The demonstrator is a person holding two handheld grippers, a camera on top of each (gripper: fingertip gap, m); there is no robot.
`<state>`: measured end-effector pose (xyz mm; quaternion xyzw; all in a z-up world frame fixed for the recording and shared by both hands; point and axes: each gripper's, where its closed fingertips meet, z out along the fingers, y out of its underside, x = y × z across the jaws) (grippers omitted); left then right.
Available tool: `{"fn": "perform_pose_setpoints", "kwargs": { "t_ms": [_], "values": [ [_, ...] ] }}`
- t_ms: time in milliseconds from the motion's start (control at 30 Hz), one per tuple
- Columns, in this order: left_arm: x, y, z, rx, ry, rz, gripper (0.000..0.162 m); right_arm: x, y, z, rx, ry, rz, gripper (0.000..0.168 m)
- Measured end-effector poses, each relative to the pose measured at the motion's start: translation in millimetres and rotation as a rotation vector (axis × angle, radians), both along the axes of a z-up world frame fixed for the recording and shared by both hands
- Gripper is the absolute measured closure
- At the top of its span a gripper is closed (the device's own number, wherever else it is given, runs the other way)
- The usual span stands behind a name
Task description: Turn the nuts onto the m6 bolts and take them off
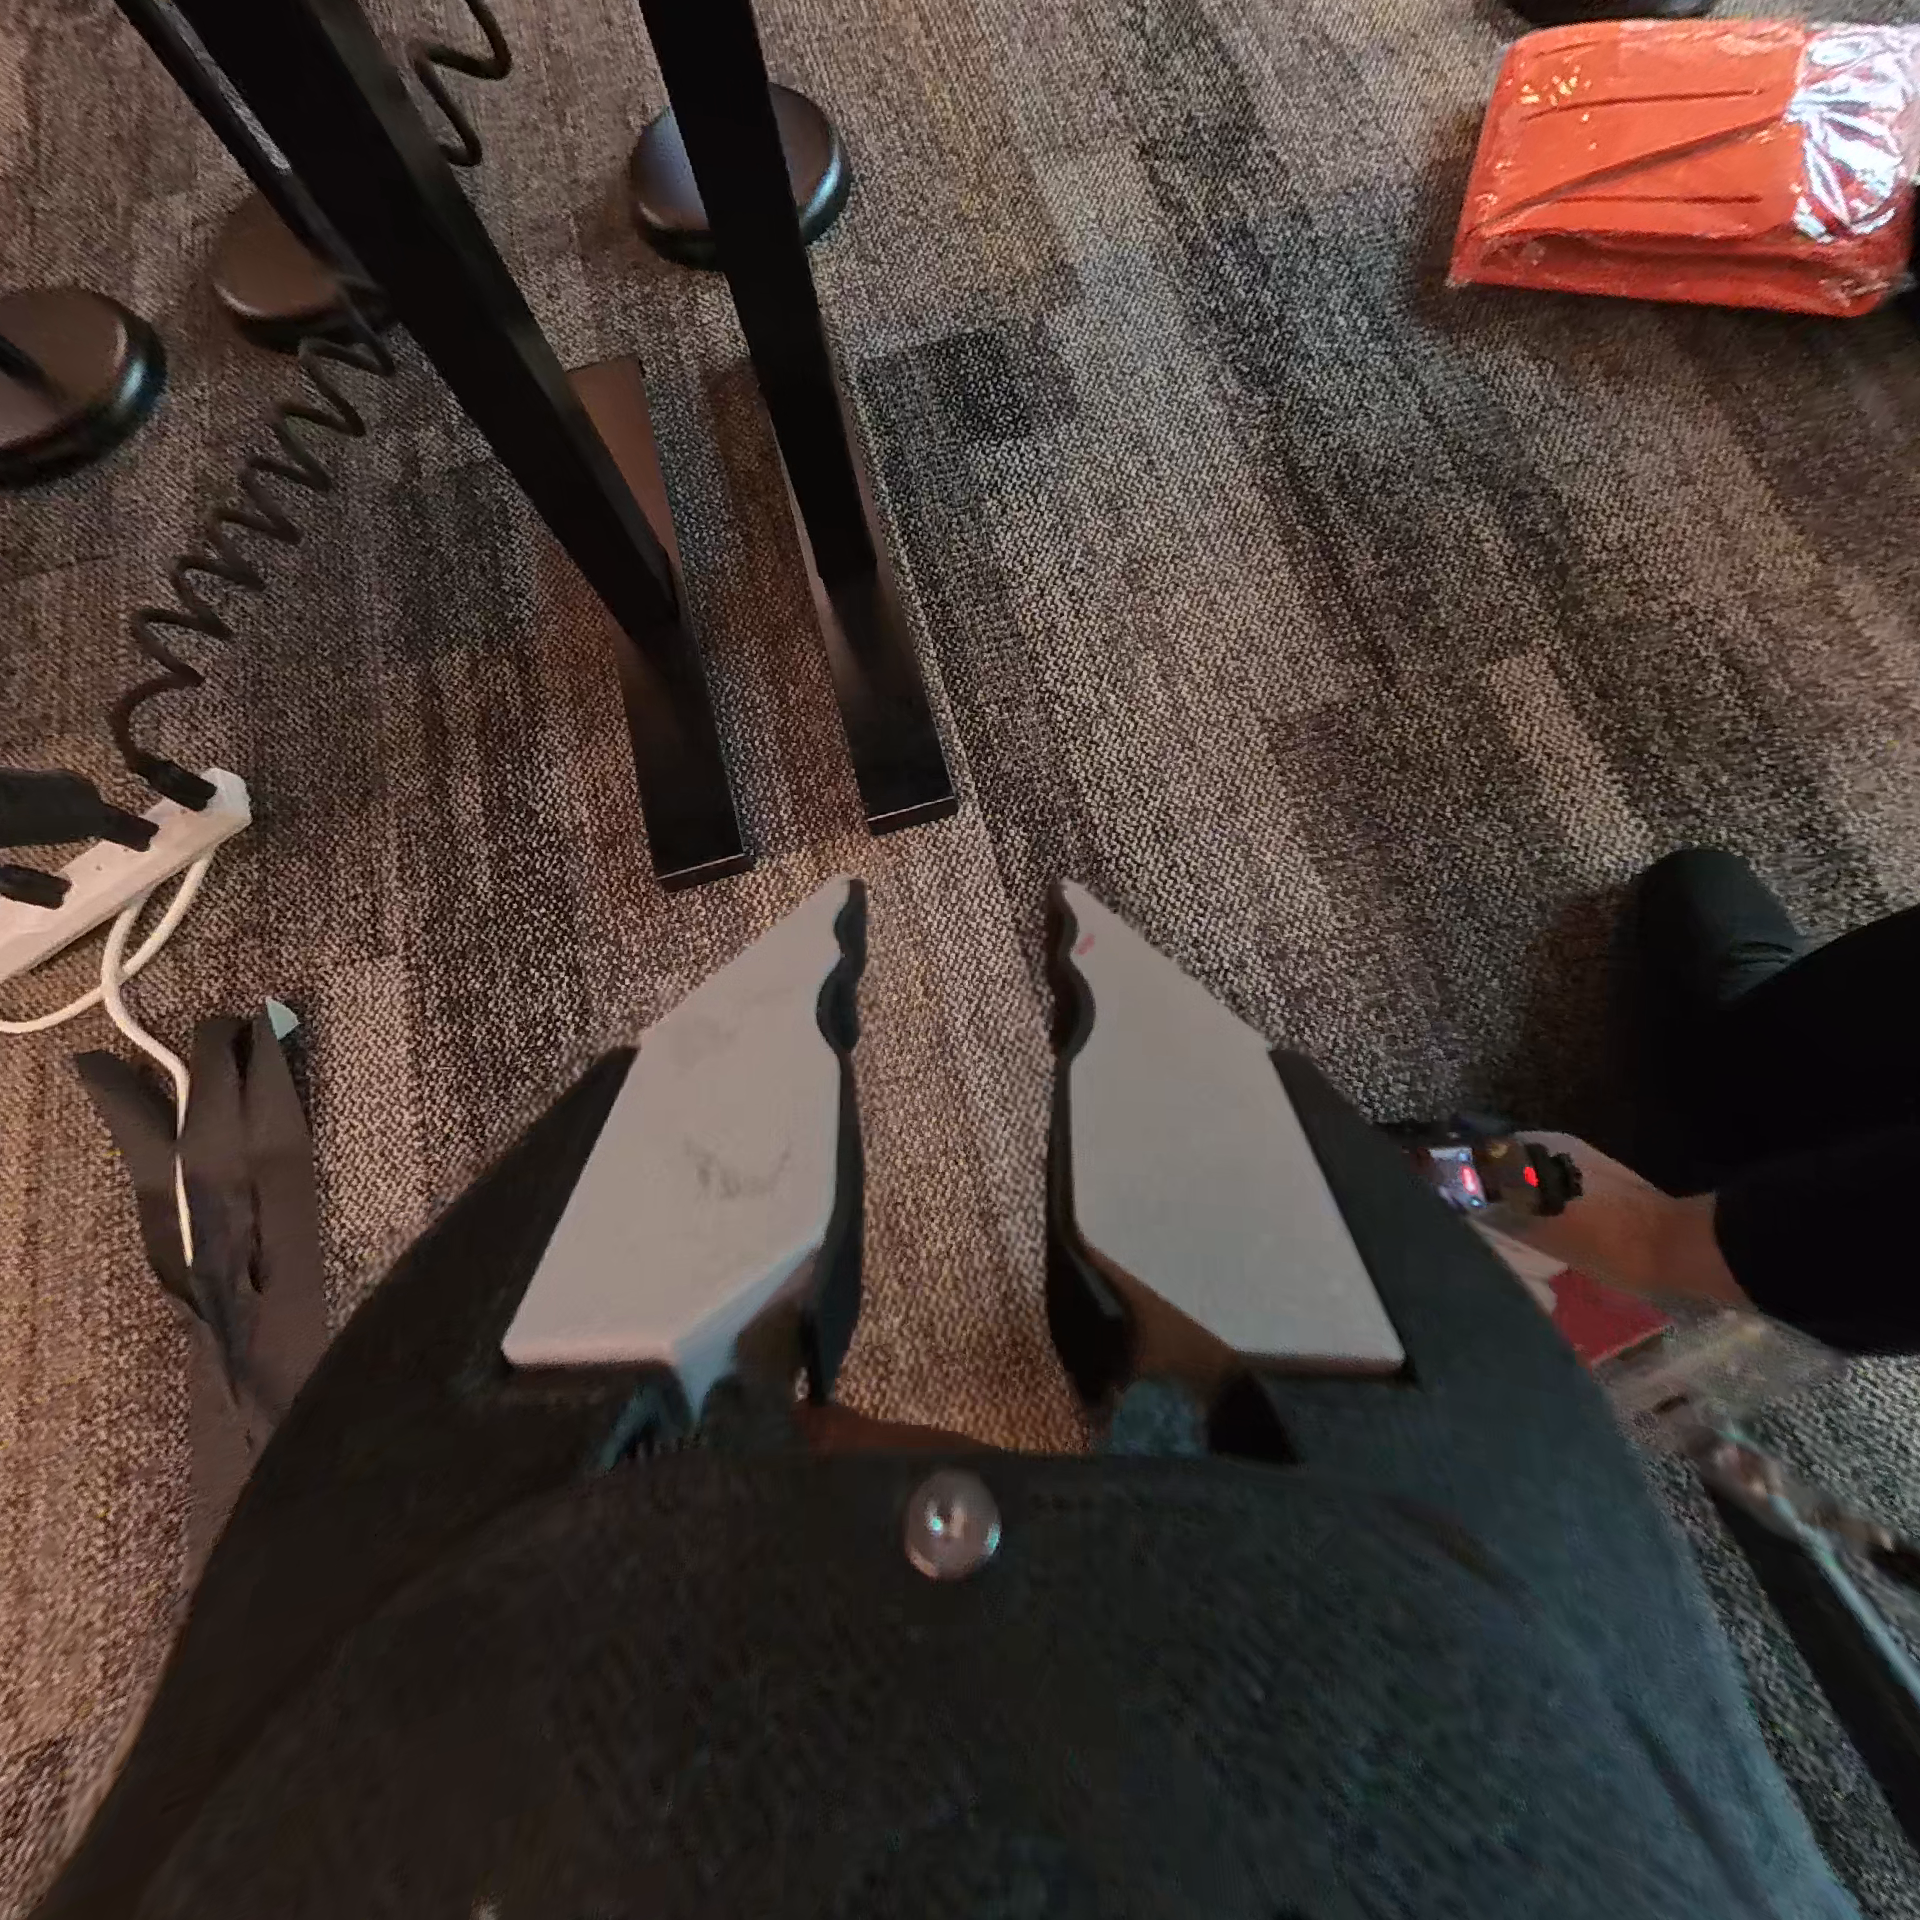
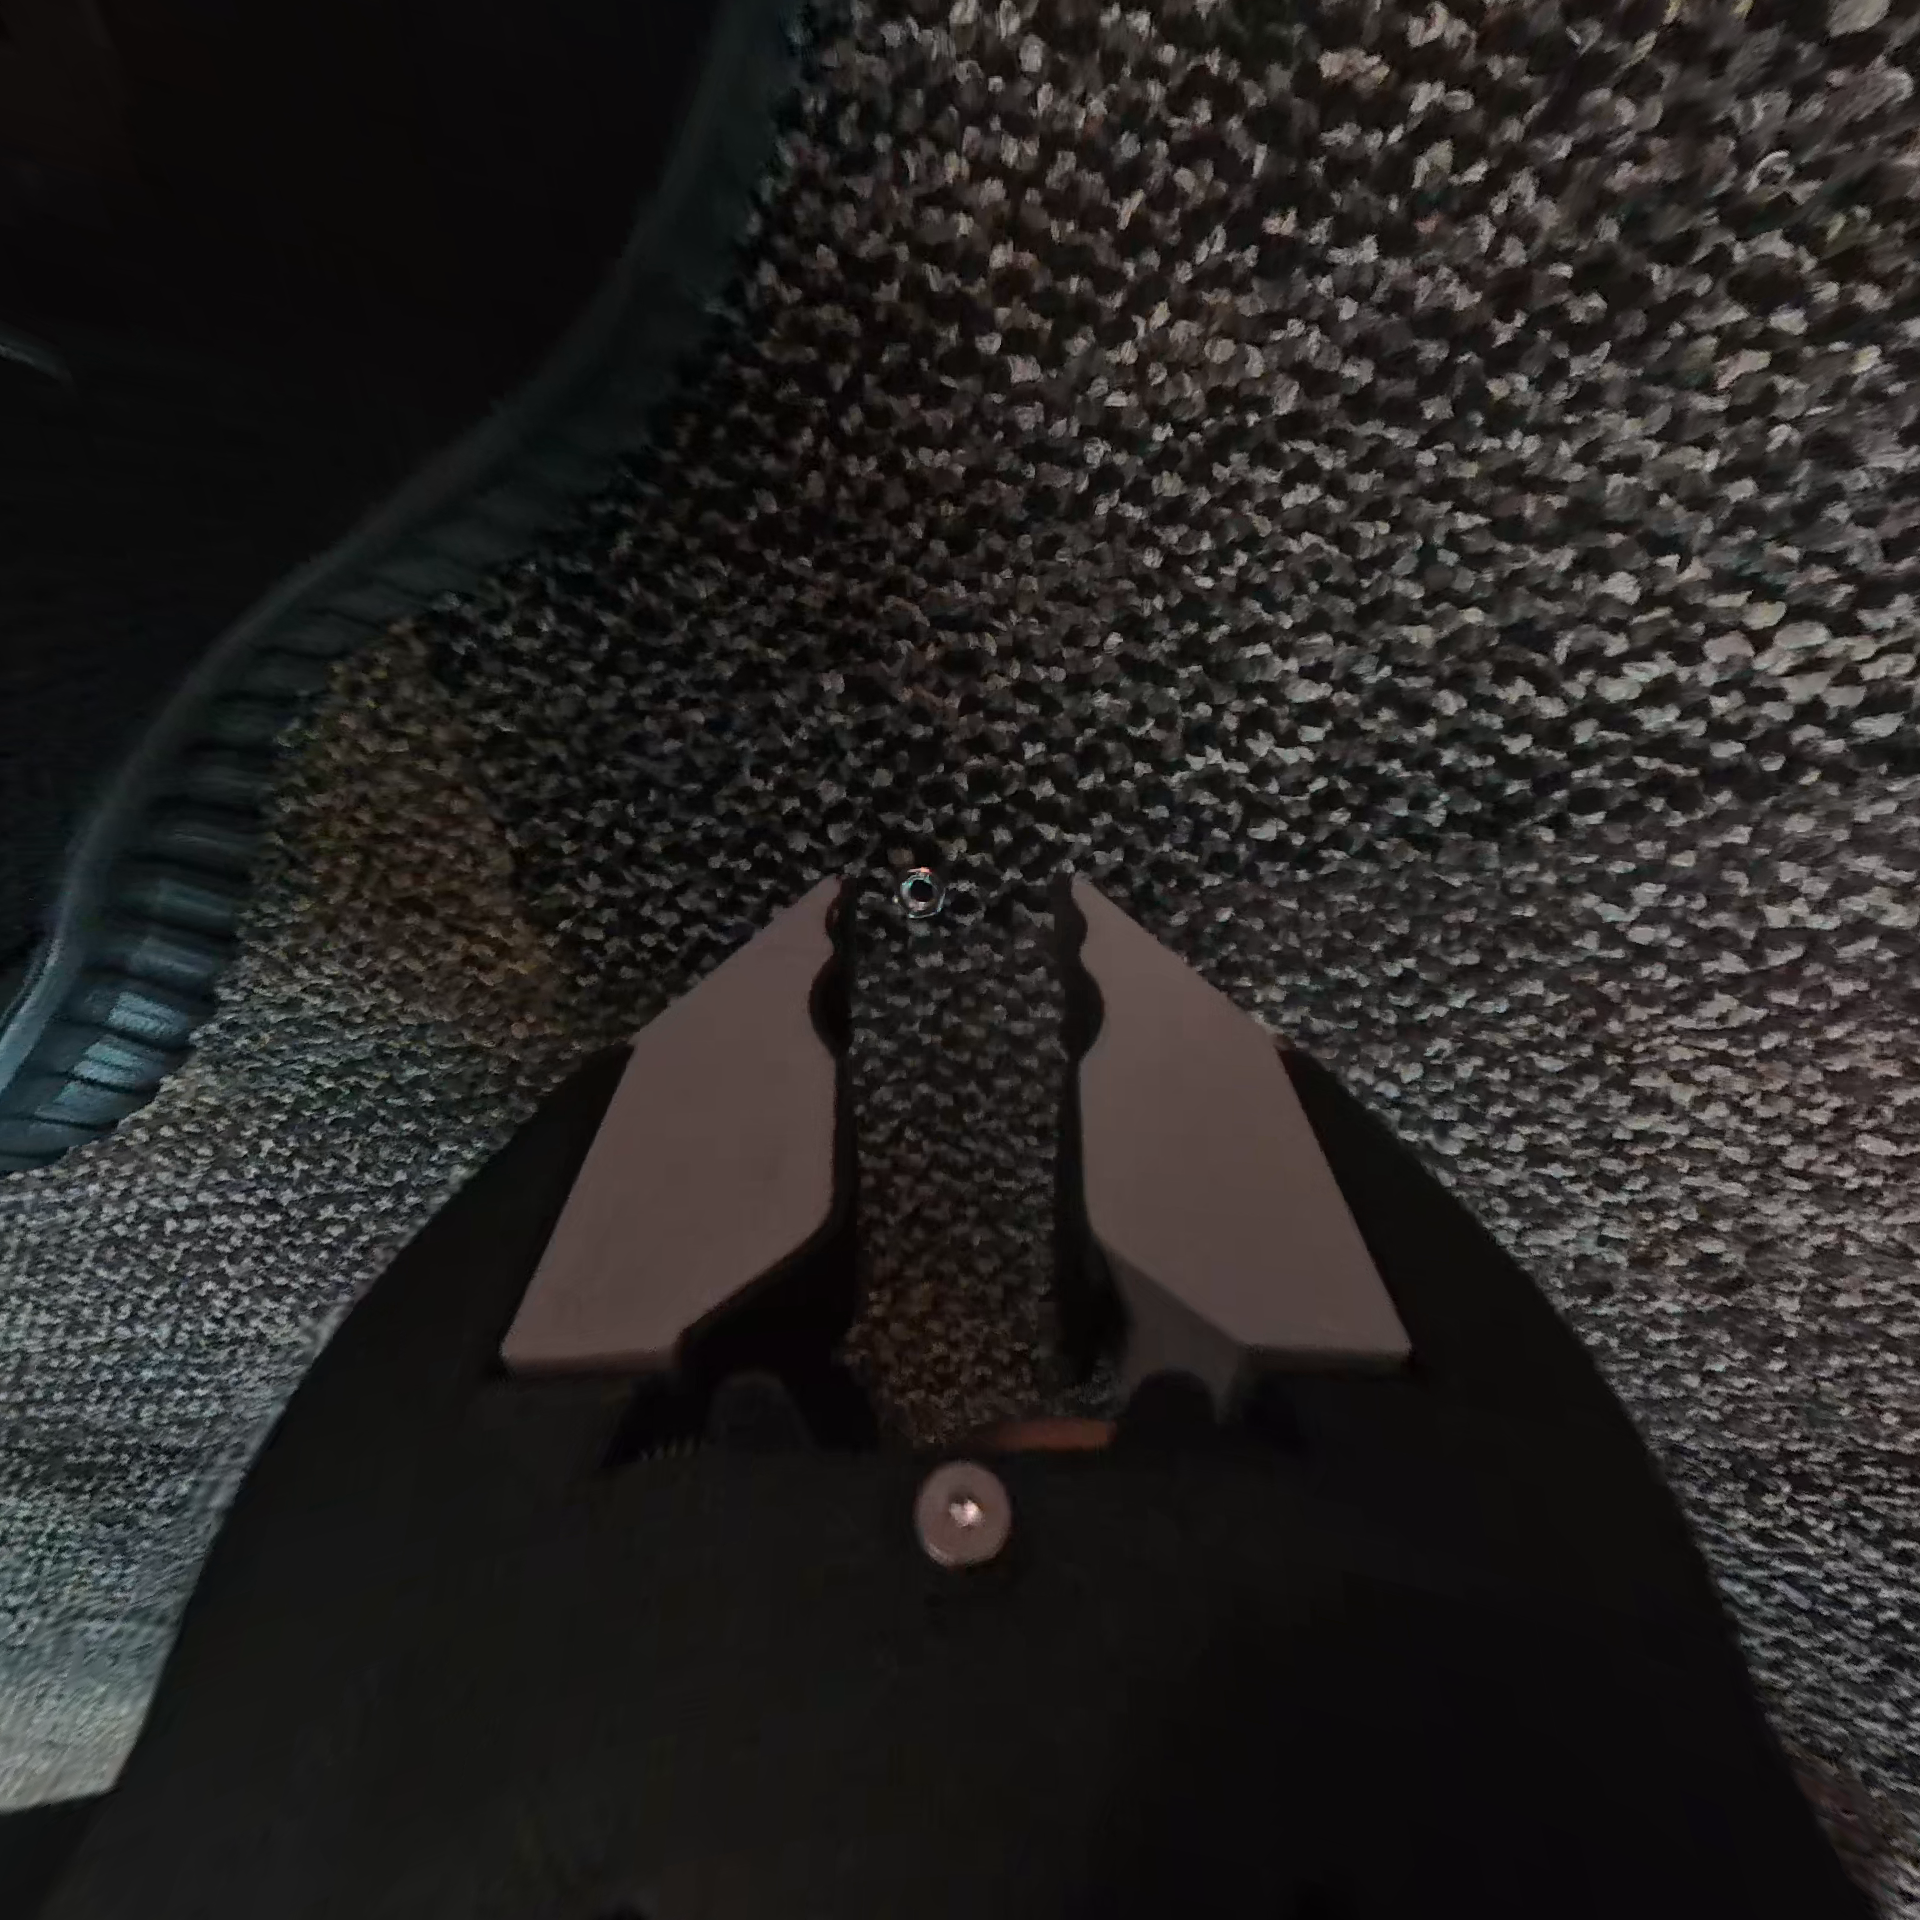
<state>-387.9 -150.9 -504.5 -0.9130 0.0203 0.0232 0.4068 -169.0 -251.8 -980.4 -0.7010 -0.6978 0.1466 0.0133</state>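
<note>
A small silver hex nut (image 2: 921, 896) lies flat on the grey carpet (image 2: 1351, 520) in the right wrist view. My right gripper (image 2: 956, 904) is open and low over the carpet, with the nut between its fingertips, nearer the left one, touching neither. My left gripper (image 1: 956, 914) is open and empty, held high above the carpet (image 1: 1299, 623). No bolt shows in either view. In the left wrist view the other gripper (image 1: 1496, 1174) shows at the right edge, held by a hand under a black sleeve (image 1: 1787, 1101).
Black table legs (image 1: 727, 520) and their feet stand ahead of the left gripper. A white power strip (image 1: 114, 873) with a coiled black cable (image 1: 239, 540) lies at left. An orange wrapped packet (image 1: 1683, 156) lies far right. A dark ribbed shoe sole (image 2: 156, 883) edges the right view.
</note>
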Motion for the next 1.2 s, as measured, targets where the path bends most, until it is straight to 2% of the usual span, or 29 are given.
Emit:
{"fn": "perform_pose_setpoints", "kwargs": {
  "t_ms": [167,433,600,733,900,1200],
  "values": [
    [-1.4,-1.3,0.1,0.011,-0.023,0.011,0.129,1.2,-0.4,-11.4,0.093,-0.019,0.069,0.138],
    [3.7,2.2,-3.1,0.002,-0.057,-0.001,0.128,1.1,-0.9,-13.1,0.138,0.018,0.063,0.138],
    [3.0,2.5,-10.8,-0.024,-0.050,-0.010,0.128,2.5,7.8,-13.6,0.180,0.015,0.050,0.156],
    [-0.8,1.7,-13.2,-0.032,-0.070,0.008,0.129,0.8,9.2,-12.5,0.111,-0.003,0.020,0.163],
    [2.7,1.6,-16.5,-0.053,-0.068,-0.008,0.129,4.1,17.1,-4.7,-0.065,0.000,-0.197,0.164],
    [6.6,6.6,-11.7,-0.034,-0.074,-0.021,0.129,6.2,44.3,12.6,-0.126,0.009,-0.339,0.164]
  ]
}}
